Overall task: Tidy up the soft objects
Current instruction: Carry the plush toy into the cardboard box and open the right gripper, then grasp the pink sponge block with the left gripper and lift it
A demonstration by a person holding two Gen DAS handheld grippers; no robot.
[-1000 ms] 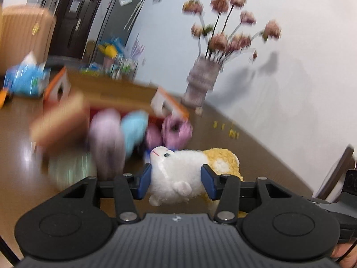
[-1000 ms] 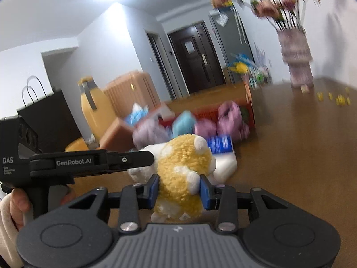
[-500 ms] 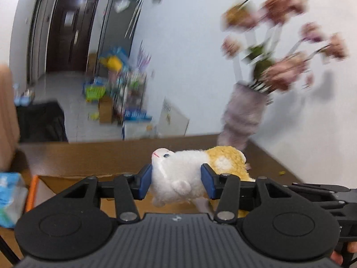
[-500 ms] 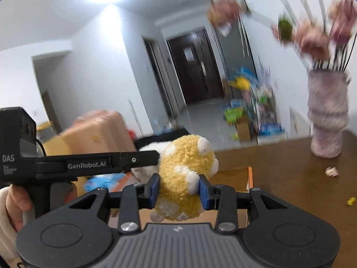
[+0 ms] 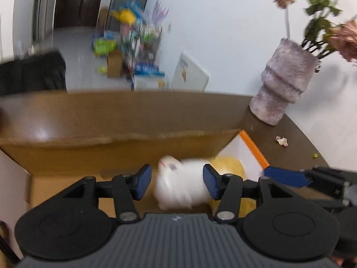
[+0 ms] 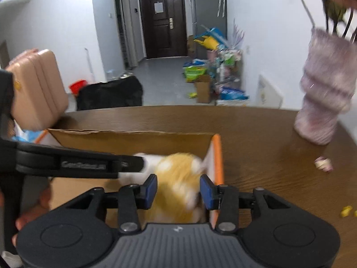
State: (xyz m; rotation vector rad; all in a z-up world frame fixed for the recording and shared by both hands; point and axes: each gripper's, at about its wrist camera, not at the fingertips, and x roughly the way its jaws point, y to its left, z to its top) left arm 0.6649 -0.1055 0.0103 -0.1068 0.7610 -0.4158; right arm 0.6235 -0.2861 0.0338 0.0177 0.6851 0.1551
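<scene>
A white and yellow plush toy (image 5: 180, 185) is blurred and sits low inside an open cardboard box (image 5: 116, 149), near its right wall. My left gripper (image 5: 177, 185) is open above the box, jaws apart on either side of the toy's white head. My right gripper (image 6: 178, 189) is open too, jaws apart around the toy's yellow body (image 6: 176, 178). The box (image 6: 133, 140) has an orange-edged right flap (image 6: 217, 156). The left gripper's side crosses the right wrist view (image 6: 78, 163).
A purple-grey vase (image 5: 281, 84) with dried flowers stands on the brown table (image 5: 67, 111) right of the box; it also shows in the right wrist view (image 6: 325, 102). Small scraps (image 6: 323, 164) lie on the table. A tan suitcase (image 6: 35, 89) stands at left.
Both grippers moved over the box and opened. The plush toy, held between both a moment ago, has dropped out of the jaws into the box.
</scene>
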